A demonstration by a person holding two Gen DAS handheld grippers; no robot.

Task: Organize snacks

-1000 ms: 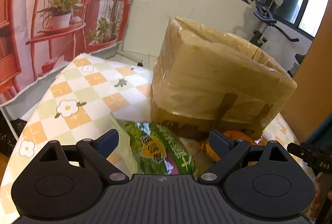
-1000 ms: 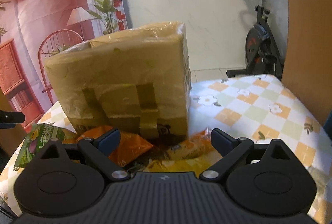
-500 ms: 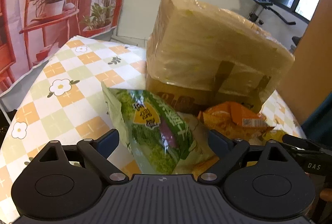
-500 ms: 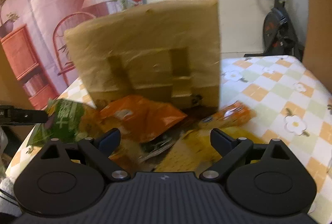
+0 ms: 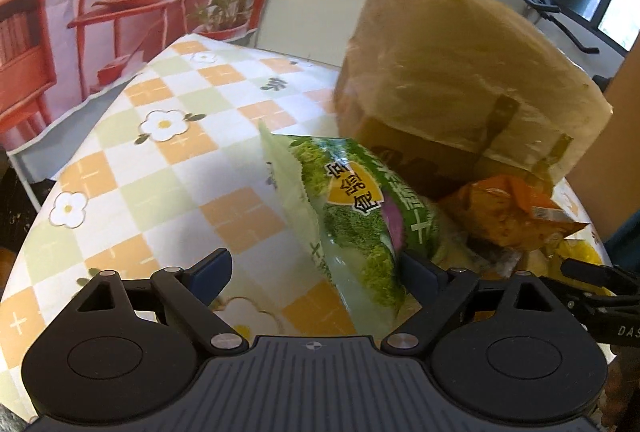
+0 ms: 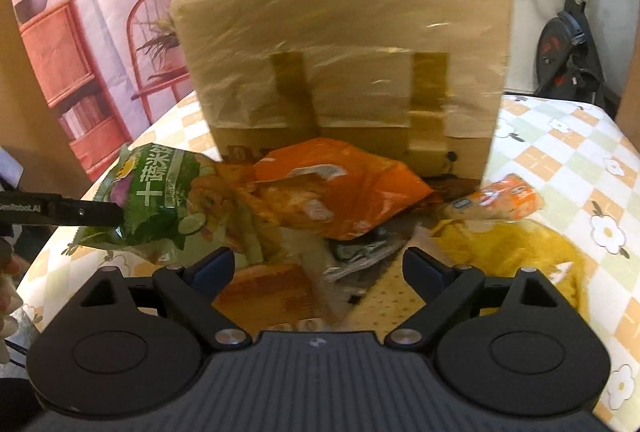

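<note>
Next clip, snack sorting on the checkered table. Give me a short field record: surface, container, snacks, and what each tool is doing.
surface: checkered flower tablecloth
container: taped cardboard box, standing behind the snacks
snacks: green packet; orange bag; yellow bag; small orange packet
pile: packets heaped in front of the box, overlapping
left tool: open, green packet between its jaws, not clamped
right tool: open, over the middle of the pile, nothing held
</note>
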